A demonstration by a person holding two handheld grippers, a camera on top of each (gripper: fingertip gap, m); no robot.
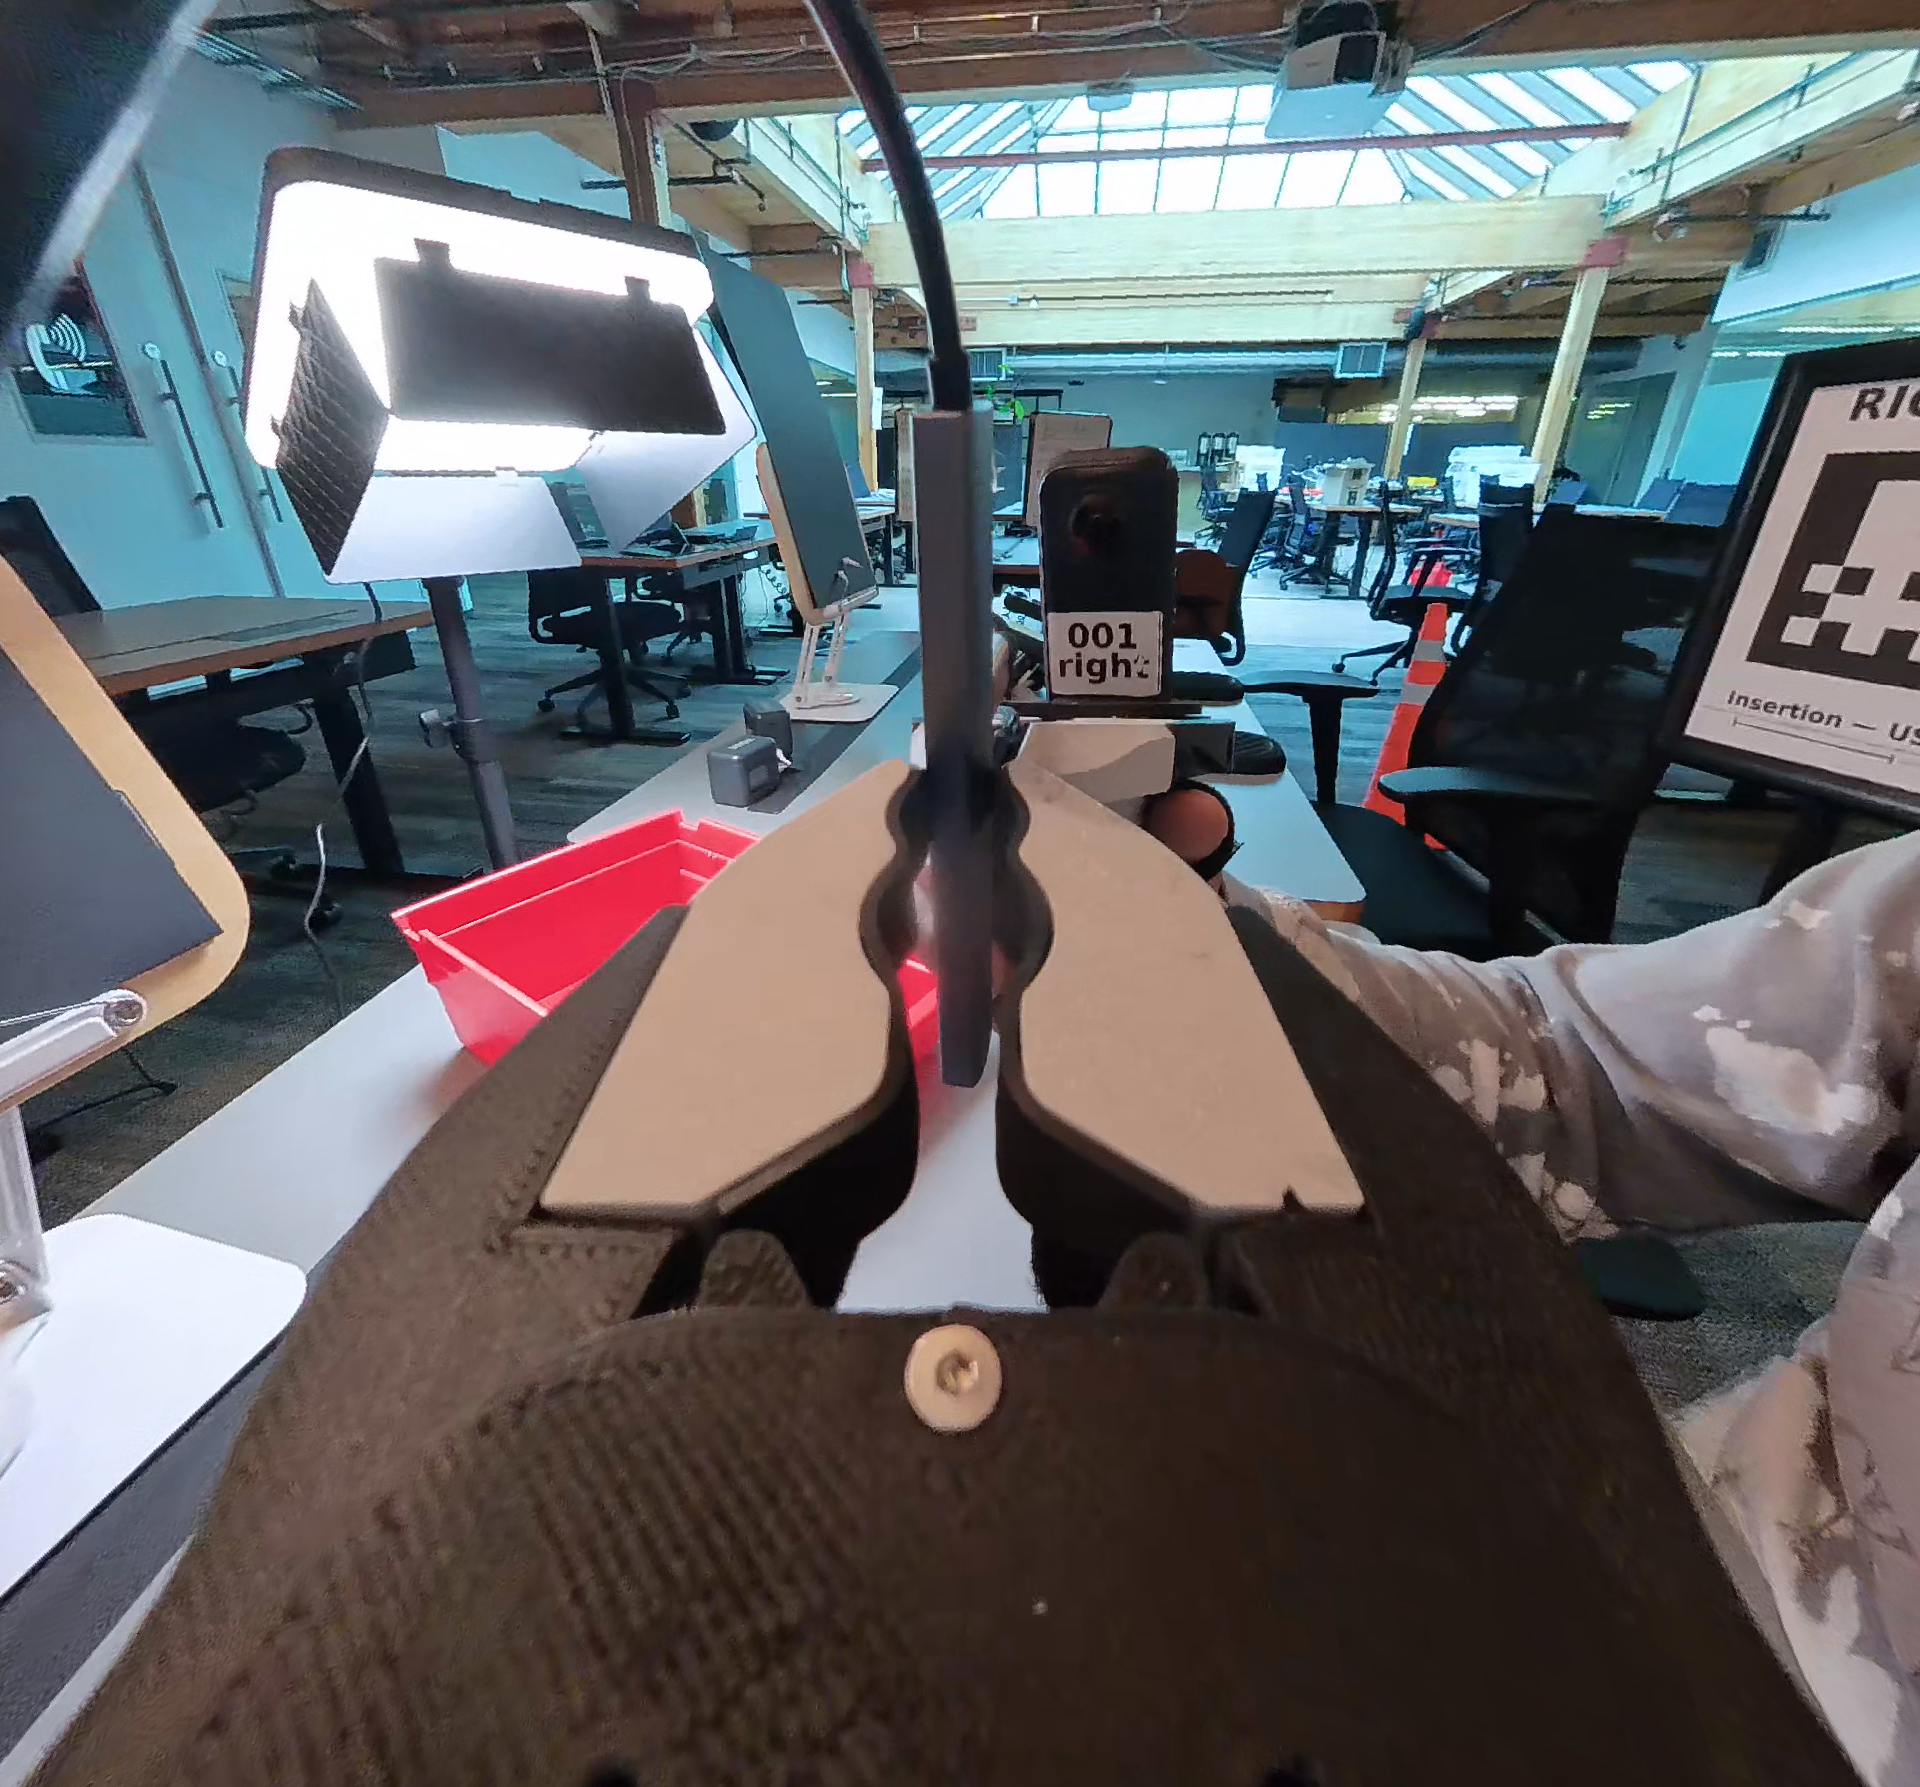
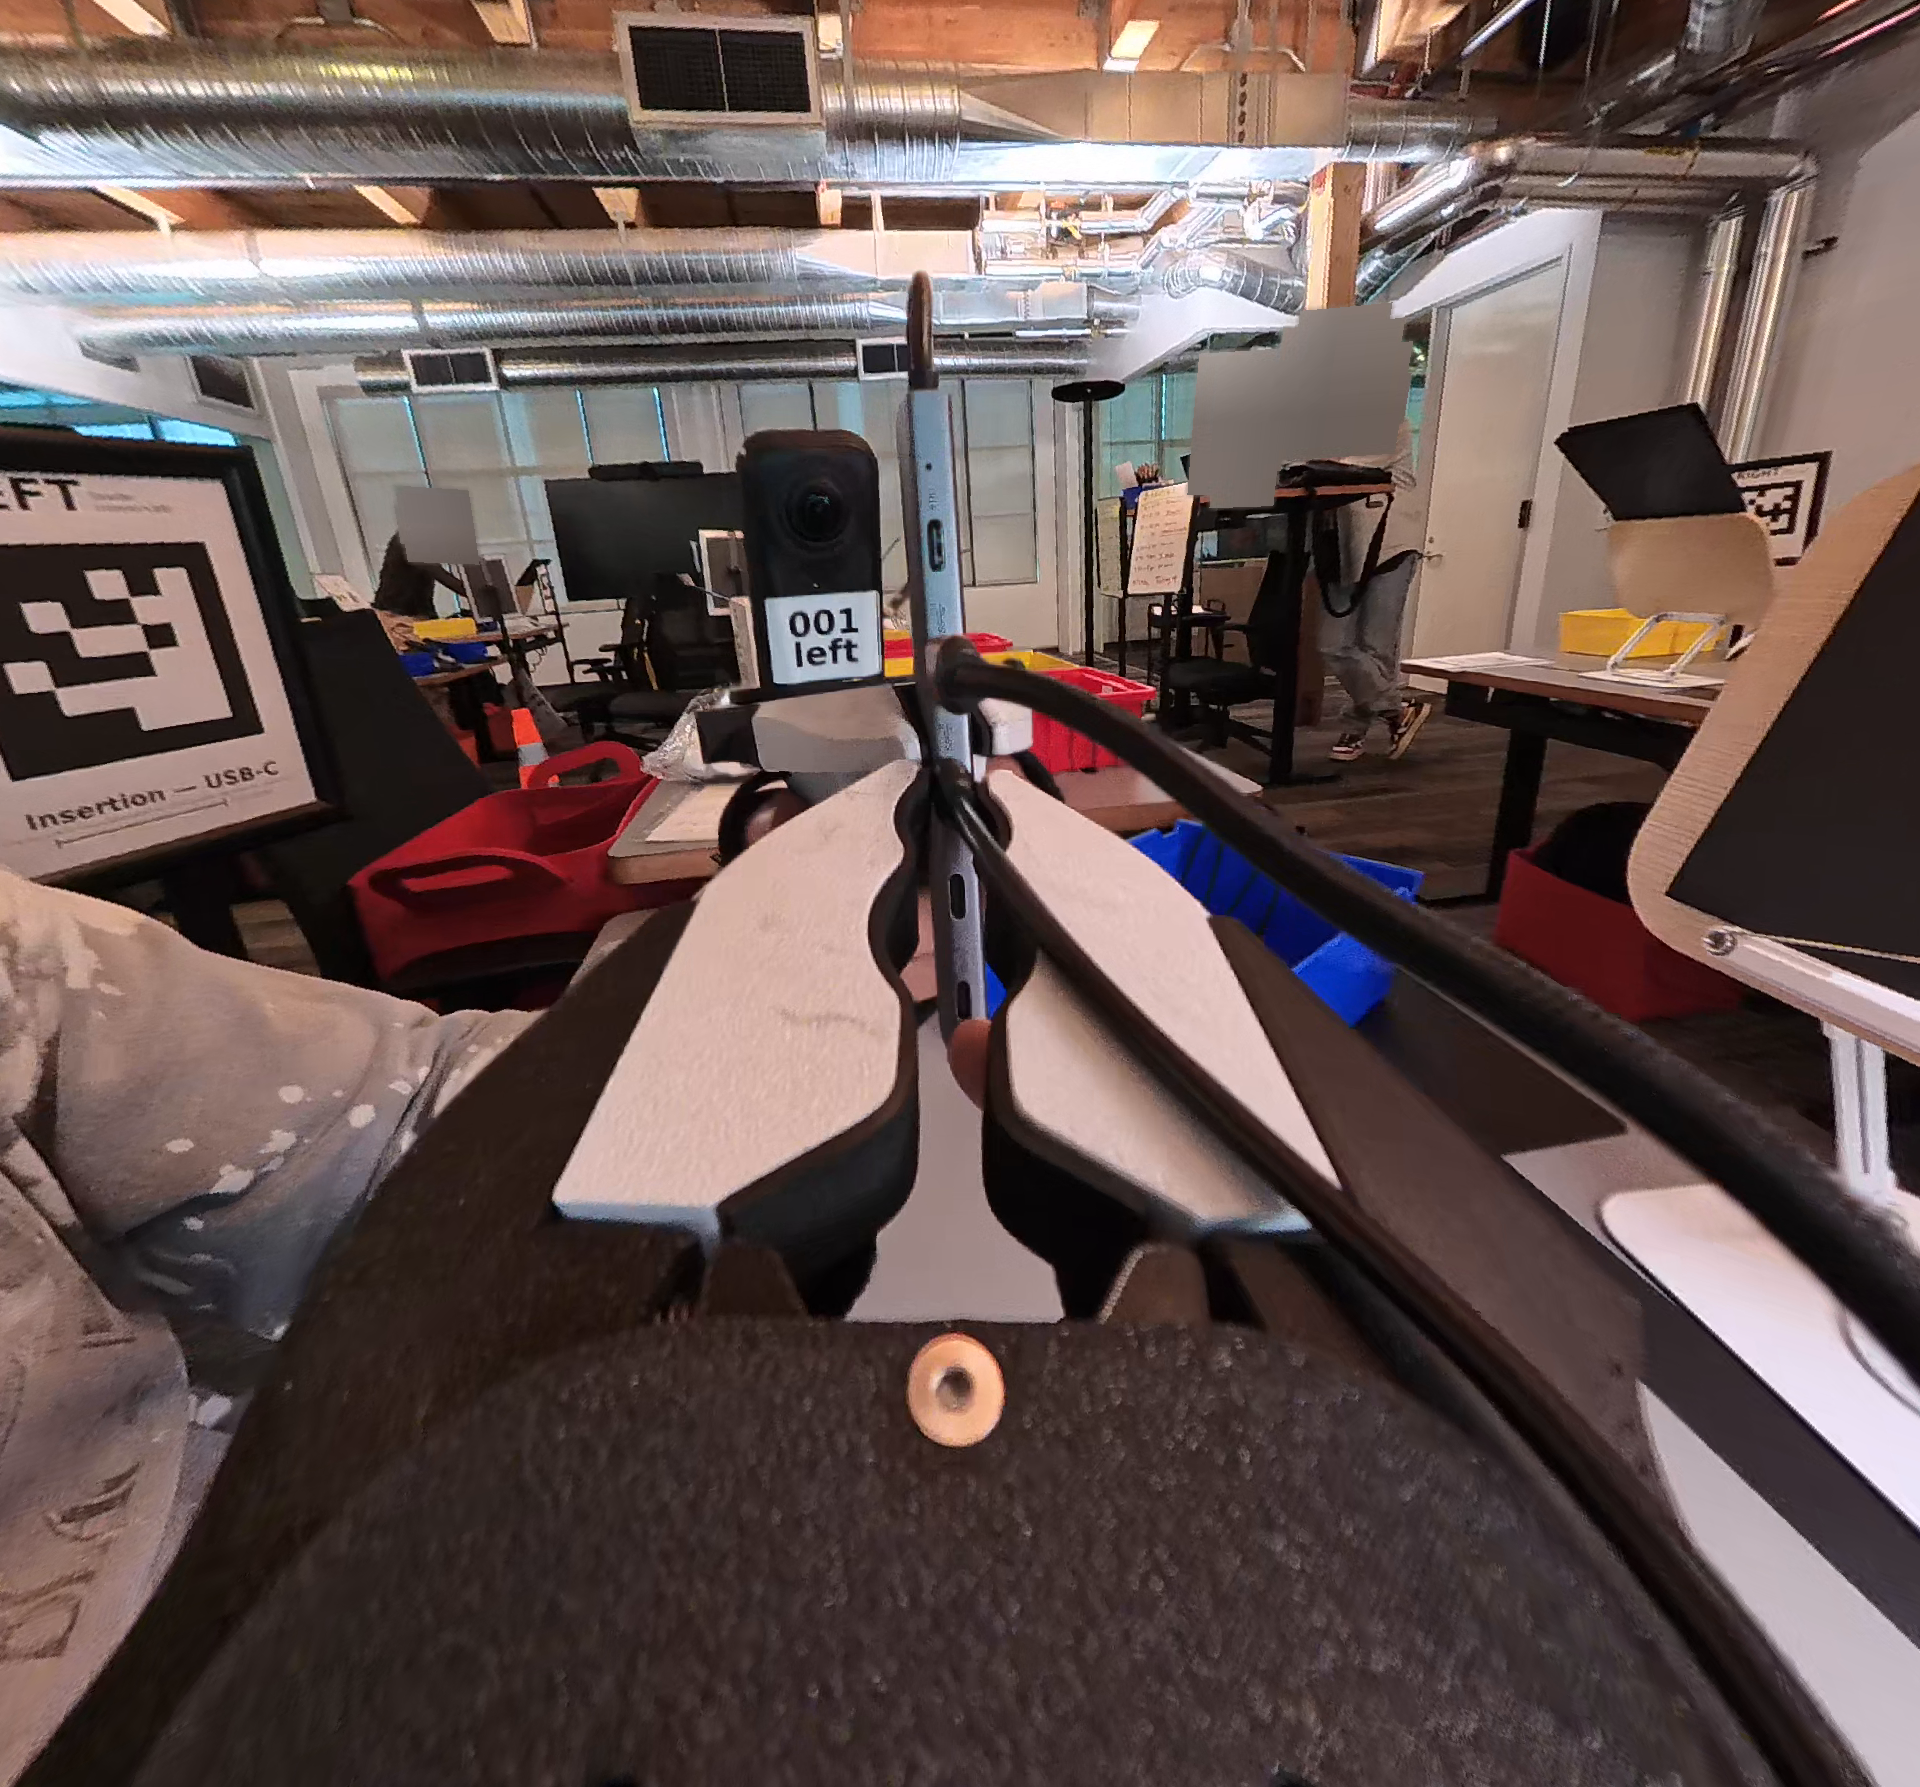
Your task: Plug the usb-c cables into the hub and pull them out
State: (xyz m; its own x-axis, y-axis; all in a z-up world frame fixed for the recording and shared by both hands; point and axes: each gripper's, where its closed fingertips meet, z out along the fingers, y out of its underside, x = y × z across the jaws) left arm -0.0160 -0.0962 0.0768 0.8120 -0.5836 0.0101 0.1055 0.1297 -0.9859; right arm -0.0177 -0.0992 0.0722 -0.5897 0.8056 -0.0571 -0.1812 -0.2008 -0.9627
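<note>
Left gripper [image 1: 958, 807]: I read its fingers as clamped on the hub [image 1: 954, 698], a slim grey bar held upright between the pads, with the hub's own black lead [image 1: 883, 127] rising from its top end.
Right gripper [image 2: 954, 792]: fingers closed around a black usb-c cable [image 2: 1299, 864]; the plug end sits at the fingertips, touching the hub's port edge.
Hub, right wrist view: the hub [image 2: 940, 615] stands on edge, slots facing me; several ports show along its narrow side.
Plug seating: I cannot tell whether the connector is fully home, partly in, or only resting at a slot; the fingertips hide the joint.
Step in hand (my judgement): an insertion or withdrawal at a mid-height port.
Method: I would keep the plug's axis square to the port edge, move only along that axis, and let the left gripper resist the force so the hub does not twist in its pads.
Risk: the heavy cable sweeping off to the right could lever the plug sideways; I would keep slack in it.
Surface: a pale tabletop [image 1: 312, 1145] lies below, with a red bin [image 1: 540, 927] on it.
Room: open office with a lit studio panel [image 1: 488, 366], a framed marker board [image 2: 145, 657], desks and chairs, exposed ducts overhead.
</note>
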